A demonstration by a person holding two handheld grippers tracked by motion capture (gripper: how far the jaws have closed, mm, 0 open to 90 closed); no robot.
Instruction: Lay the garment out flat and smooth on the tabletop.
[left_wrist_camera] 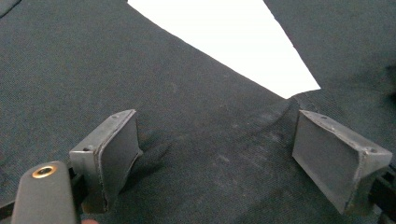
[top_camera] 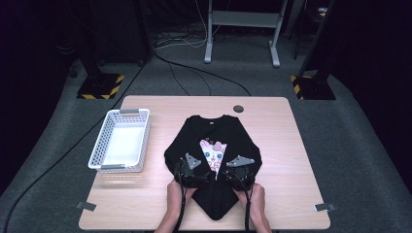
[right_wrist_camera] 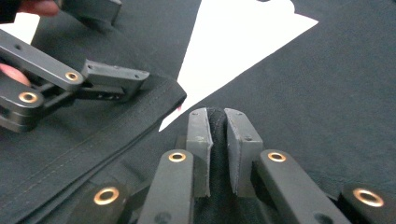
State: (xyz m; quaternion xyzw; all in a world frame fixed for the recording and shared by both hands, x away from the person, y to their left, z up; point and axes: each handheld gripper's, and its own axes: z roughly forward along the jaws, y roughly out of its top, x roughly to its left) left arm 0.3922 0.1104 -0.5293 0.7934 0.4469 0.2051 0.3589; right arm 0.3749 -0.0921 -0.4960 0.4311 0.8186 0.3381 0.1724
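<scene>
A black T-shirt (top_camera: 214, 128) with a cartoon cat print (top_camera: 213, 154) lies on the wooden table (top_camera: 286, 145), its sides folded inward and its bottom drawn to a point near the front edge. My left gripper (top_camera: 190, 164) rests on the shirt's lower left, jaws wide open, with flat black fabric (left_wrist_camera: 93, 70) between the pads (left_wrist_camera: 116, 140) and the white print (left_wrist_camera: 233, 42) ahead. My right gripper (top_camera: 239, 164) sits on the lower right, shut on a raised fold of the shirt (right_wrist_camera: 217, 122). The right gripper view also shows the left gripper (right_wrist_camera: 105, 44) over a hemmed edge.
A white perforated basket (top_camera: 121, 141) stands empty at the table's left. A round cable hole (top_camera: 238, 108) sits near the far edge. Tape marks (top_camera: 87, 206) (top_camera: 324, 207) lie at the front corners. Both hands come in from the near edge.
</scene>
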